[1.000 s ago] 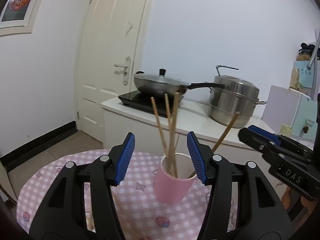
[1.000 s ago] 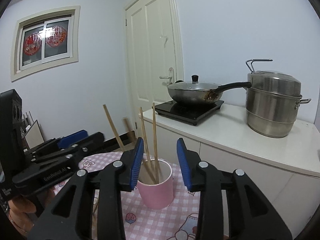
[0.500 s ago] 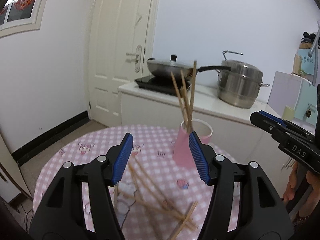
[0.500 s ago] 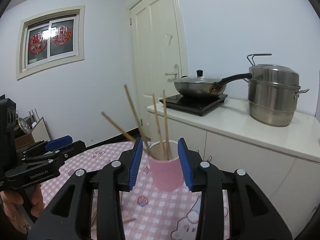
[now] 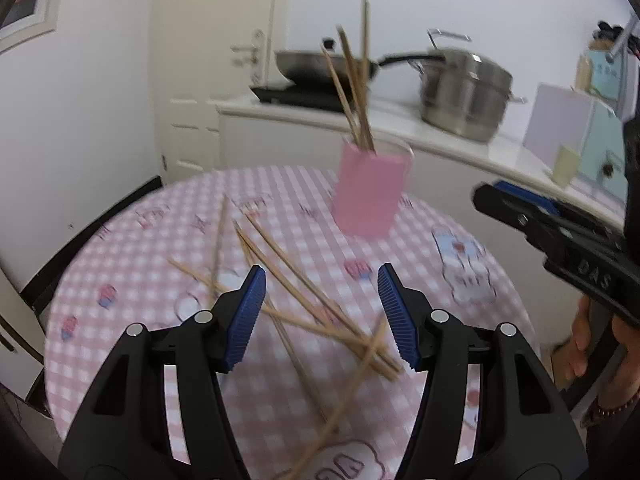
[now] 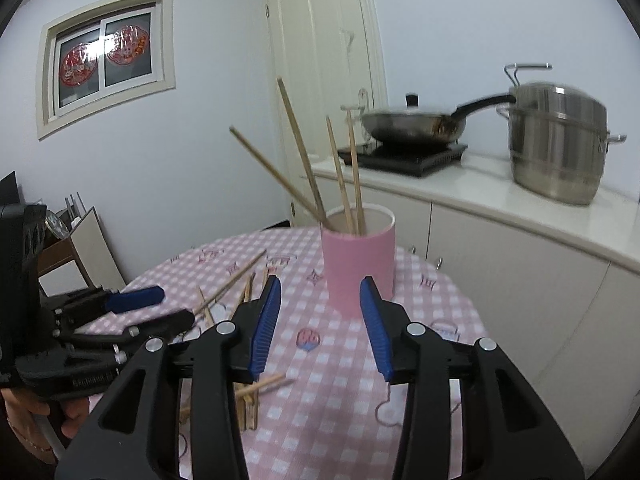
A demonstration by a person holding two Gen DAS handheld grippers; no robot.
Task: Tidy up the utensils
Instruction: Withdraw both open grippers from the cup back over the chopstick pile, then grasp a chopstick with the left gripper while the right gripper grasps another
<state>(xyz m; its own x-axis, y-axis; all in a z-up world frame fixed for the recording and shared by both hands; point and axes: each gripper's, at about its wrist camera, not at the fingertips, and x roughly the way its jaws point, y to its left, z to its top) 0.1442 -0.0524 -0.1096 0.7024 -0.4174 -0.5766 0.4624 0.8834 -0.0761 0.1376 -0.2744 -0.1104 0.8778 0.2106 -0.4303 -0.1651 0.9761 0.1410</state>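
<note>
A pink cup (image 5: 370, 192) (image 6: 359, 262) stands on the far side of a round pink-checked table (image 5: 132, 248) (image 6: 432, 292) and holds several wooden chopsticks. More loose chopsticks (image 5: 304, 300) (image 6: 232, 288) lie scattered on the cloth. My left gripper (image 5: 322, 316) is open and empty above the loose pile; it also shows at the left of the right wrist view (image 6: 150, 306). My right gripper (image 6: 320, 322) is open and empty, short of the cup; it shows at the right of the left wrist view (image 5: 516, 204).
Behind the table runs a white counter (image 6: 520, 208) with an induction hob, a lidded wok (image 6: 416, 122) and a steel steamer pot (image 6: 556, 144). A white door (image 6: 320, 80) is at the back. A wall with a window (image 6: 106, 54) is to the left.
Both grippers have drawn back from the cup and tilted down toward the table. The loose chopsticks now lie under my left gripper. Both stay open.
</note>
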